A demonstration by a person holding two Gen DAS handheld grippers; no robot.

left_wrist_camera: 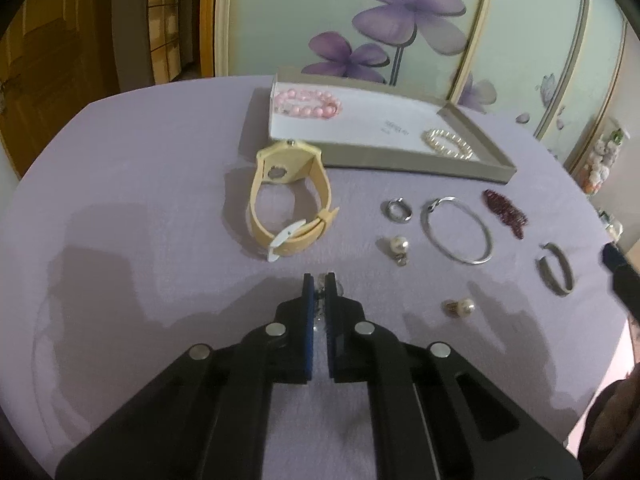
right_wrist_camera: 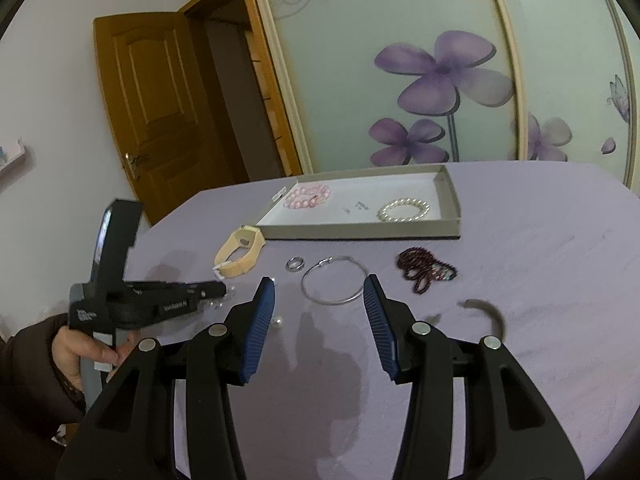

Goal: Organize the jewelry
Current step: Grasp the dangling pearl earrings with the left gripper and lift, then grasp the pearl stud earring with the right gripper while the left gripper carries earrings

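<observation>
Left gripper (left_wrist_camera: pixel 319 280) pinched on a small clear trinket (left_wrist_camera: pixel 320 294) at the cloth (left_wrist_camera: pixel 140 200), near the watch (left_wrist_camera: pixel 290 200); the slight hold (glassy, tiny) may slip on lifting. Right gripper (right_wrist_camera: pixel 320 292) spread, empty, before the bangle (right_wrist_camera: pixel 334 280); tray (right_wrist_camera: pixel 360 232) beyond

This was a room in a home, most likely a bedroom. A sliding wardrobe front (right_wrist_camera: pixel 420 60) of frosted panels printed with large purple flowers filled the background, with a panelled wooden door (right_wrist_camera: pixel 160 120) standing open beside it against a plain pale wall. In front stood a table under a lilac cloth (left_wrist_camera: pixel 140 200), on which personal jewelry lay spread beside a shallow grey cardboard tray (left_wrist_camera: pixel 404 158).
</observation>
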